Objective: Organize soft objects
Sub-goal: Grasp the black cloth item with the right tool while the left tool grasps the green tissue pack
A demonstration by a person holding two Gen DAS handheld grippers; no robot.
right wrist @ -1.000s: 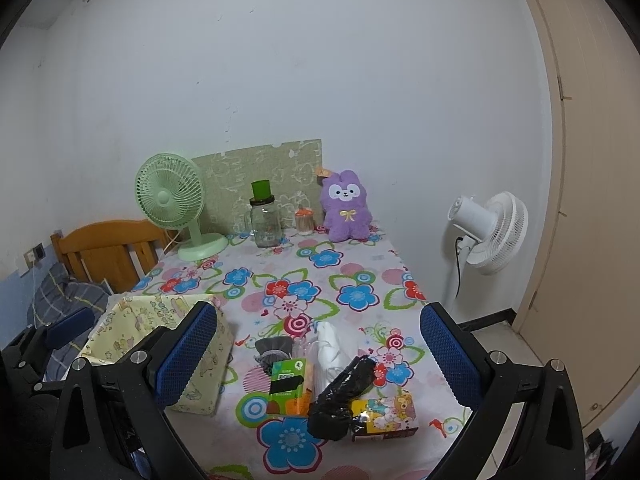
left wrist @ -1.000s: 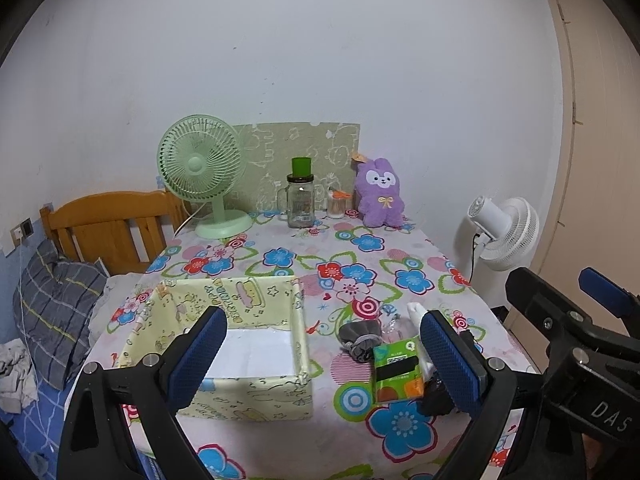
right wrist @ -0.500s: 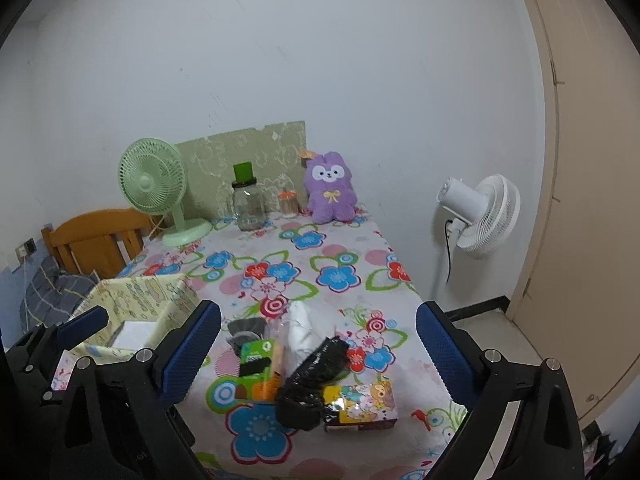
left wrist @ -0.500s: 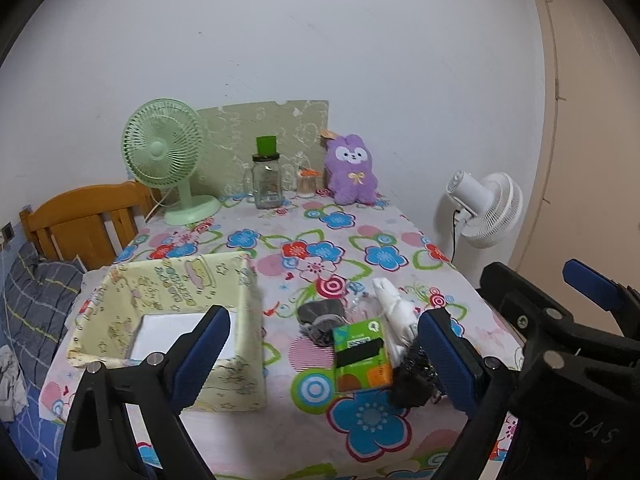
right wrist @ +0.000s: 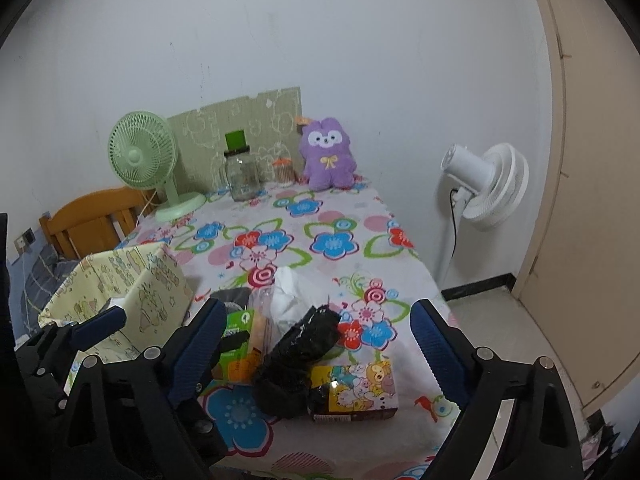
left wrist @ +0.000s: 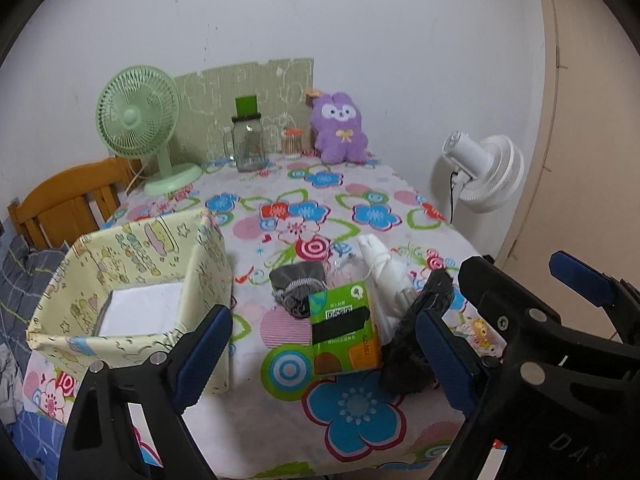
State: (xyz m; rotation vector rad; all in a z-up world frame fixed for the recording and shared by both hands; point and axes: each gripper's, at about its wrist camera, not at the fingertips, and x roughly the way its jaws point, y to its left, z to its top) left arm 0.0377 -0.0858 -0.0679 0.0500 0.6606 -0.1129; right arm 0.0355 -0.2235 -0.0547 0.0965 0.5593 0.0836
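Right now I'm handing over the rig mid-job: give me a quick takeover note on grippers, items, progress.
Left gripper: open, empty, jaws just narrowed slightly.
Right gripper: the same.
Yellow fabric bin: on the table's left side, only a white base panel visible inside.
Pile beside it: green tissue pack, grey pouch, white plastic bag, black plastic bag, cartoon tissue pack.
Done: nothing binned.
Left: all of it.
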